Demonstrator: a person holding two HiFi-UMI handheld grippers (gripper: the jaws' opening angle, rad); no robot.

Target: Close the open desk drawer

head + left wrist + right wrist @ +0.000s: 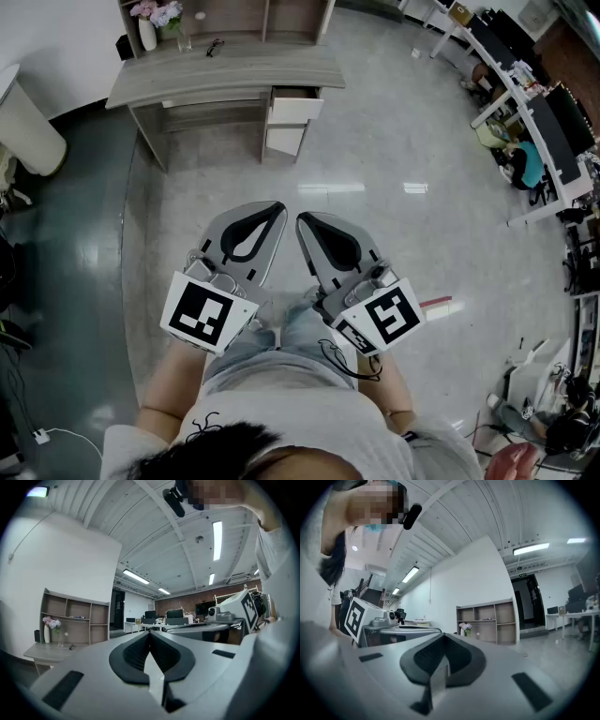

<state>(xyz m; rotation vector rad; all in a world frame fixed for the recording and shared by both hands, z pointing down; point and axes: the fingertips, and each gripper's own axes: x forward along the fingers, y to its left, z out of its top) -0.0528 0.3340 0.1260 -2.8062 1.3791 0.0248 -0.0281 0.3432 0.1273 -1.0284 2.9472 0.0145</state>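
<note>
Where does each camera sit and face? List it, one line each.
Head view: on the person's head, looking steeply down at the desk and open drawer; left claw, right claw and thighs show.
Left gripper view: on the left claw, facing past its shut jaws toward the shelf unit; shirt at right.
Right gripper view: on the right claw, facing likewise; hair at left.
Shared: both gripper views show the flowers.

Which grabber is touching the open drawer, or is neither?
Apart, neither. Head view shows floor between the drawer and the left gripper and right gripper.
</note>
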